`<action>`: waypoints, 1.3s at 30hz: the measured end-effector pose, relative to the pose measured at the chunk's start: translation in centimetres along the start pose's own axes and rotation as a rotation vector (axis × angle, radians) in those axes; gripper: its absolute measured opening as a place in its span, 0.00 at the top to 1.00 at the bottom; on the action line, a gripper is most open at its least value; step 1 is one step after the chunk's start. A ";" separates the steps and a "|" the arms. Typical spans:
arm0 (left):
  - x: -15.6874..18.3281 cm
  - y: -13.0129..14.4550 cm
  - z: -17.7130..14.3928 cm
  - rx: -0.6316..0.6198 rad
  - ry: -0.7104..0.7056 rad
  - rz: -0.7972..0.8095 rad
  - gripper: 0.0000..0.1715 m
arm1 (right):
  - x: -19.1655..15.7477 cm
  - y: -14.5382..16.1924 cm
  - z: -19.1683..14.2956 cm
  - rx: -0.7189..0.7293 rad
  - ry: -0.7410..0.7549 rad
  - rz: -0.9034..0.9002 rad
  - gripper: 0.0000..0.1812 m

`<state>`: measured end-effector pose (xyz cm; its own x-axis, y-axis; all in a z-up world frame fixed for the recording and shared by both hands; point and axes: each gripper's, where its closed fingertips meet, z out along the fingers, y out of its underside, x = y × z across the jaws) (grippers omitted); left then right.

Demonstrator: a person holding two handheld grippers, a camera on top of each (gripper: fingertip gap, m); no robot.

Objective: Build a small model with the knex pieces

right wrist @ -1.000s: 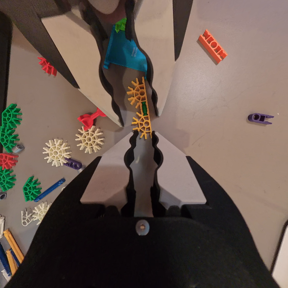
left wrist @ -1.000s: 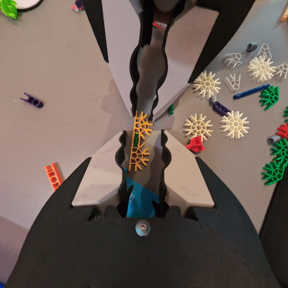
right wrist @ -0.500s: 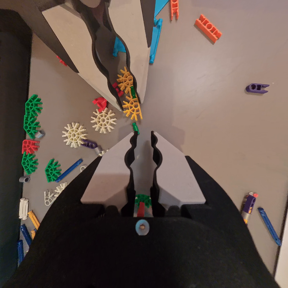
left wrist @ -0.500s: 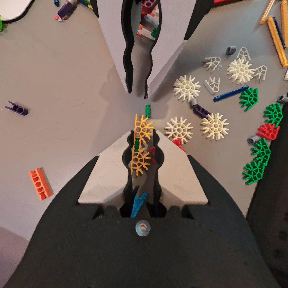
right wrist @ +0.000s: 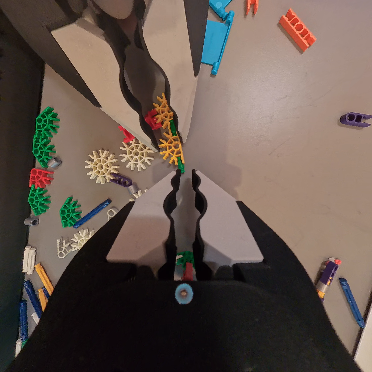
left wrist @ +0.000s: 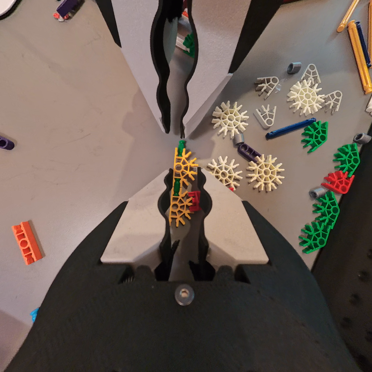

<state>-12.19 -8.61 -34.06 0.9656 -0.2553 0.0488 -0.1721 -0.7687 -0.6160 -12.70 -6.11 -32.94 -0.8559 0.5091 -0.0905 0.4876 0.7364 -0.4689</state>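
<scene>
My left gripper [left wrist: 184, 171] is shut on a yellow assembly [left wrist: 180, 187]: two yellow half-round connectors joined by a short green rod. A small red piece [left wrist: 194, 201] sits between the assembly and the gripper's right finger. A second short green rod [left wrist: 181, 146] lies at the assembly's far end, touching it. My right gripper [right wrist: 185, 171] faces the left one, its fingers a narrow gap apart and empty. Its left fingertip is against that green rod [right wrist: 181, 167]. The left gripper [right wrist: 169, 145] and the assembly [right wrist: 171, 147] also show in the right wrist view.
White snowflake connectors [left wrist: 230, 119], green connectors [left wrist: 315, 135], a blue rod [left wrist: 289, 128] and yellow rods [left wrist: 359, 54] lie to the right. An orange block [left wrist: 26, 242], a purple clip [right wrist: 354, 119] and a blue panel [right wrist: 216, 43] lie on the other side. The table's dark edge [left wrist: 352, 261] is close. Left and right tips are no more than a few centimetres apart.
A second ago both grippers held the assembly. The right one let go and backed off. The left one then brought the assembly forward until its end met the loose green rod.
</scene>
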 end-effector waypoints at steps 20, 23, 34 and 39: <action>0.1 0.0 0.5 -0.066 -0.014 0.069 0.89 | 0.0 0.0 1.1 -0.024 0.007 -0.007 1.00; 0.3 -0.1 0.7 -0.048 -0.003 0.077 0.89 | 0.0 0.8 1.7 -0.060 -0.005 -0.005 1.00; 0.0 -0.3 0.8 -0.052 0.004 0.084 0.89 | -0.3 -0.4 0.9 -0.026 -0.030 0.020 1.00; 0.0 -0.3 0.8 -0.031 0.006 0.073 0.89 | -0.5 -0.2 1.2 -0.027 -0.037 0.023 1.00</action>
<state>-11.99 -7.86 -34.51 0.9491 -0.3149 0.0089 -0.2485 -0.7657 -0.5933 -12.63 -7.05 -33.81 -0.8502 0.5092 -0.1337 0.5110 0.7371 -0.4422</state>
